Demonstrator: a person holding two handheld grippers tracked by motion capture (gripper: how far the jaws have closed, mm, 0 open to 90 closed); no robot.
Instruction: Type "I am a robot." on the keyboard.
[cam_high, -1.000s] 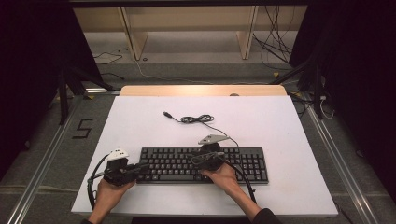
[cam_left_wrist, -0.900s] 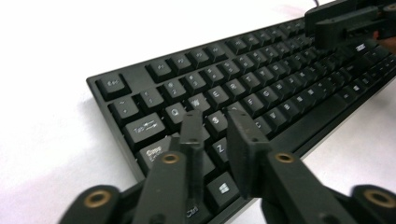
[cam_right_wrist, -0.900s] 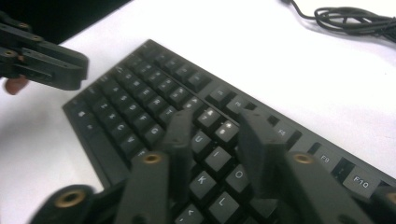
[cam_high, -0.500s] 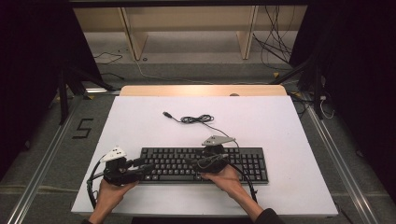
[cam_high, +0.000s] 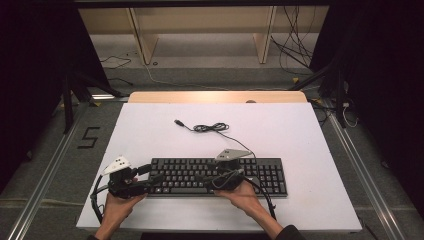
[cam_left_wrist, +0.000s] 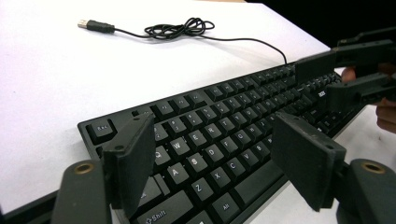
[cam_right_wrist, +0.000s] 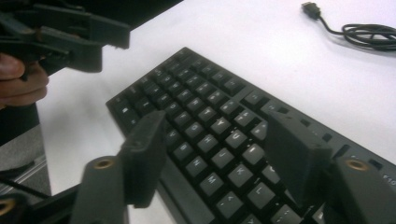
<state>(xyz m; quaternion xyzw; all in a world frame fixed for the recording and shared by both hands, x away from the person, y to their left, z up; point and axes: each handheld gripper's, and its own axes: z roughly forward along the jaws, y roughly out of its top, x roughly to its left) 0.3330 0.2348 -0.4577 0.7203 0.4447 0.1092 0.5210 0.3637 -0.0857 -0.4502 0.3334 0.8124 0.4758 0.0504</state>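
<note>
A black keyboard (cam_high: 260, 172) lies near the table's front edge, its thin cable (cam_high: 212, 128) coiled behind it and ending in a USB plug (cam_high: 178, 122). My left gripper (cam_high: 150, 178) hovers at the keyboard's left end. Its jaws have just been opening, and in the left gripper view (cam_left_wrist: 217, 163) they stand wide over the keys (cam_left_wrist: 219, 116) with nothing pinched. My right gripper (cam_high: 224, 179) sits over the keyboard's middle front. It is open (cam_right_wrist: 217, 154), its jaws having just opened wide and then eased in slightly, and they hang above the keys (cam_right_wrist: 201, 102) without pressing them.
The white tabletop (cam_high: 280, 130) stretches behind and to both sides of the keyboard. A wooden strip (cam_high: 215, 96) borders its far edge. Metal rails run along the floor at left (cam_high: 45, 175) and right (cam_high: 365, 170). Each gripper trails a black cable (cam_high: 95, 200) toward the front edge.
The jaws of both grippers have spread apart. Both hands have stayed almost where they were, and the keyboard has not shifted.
</note>
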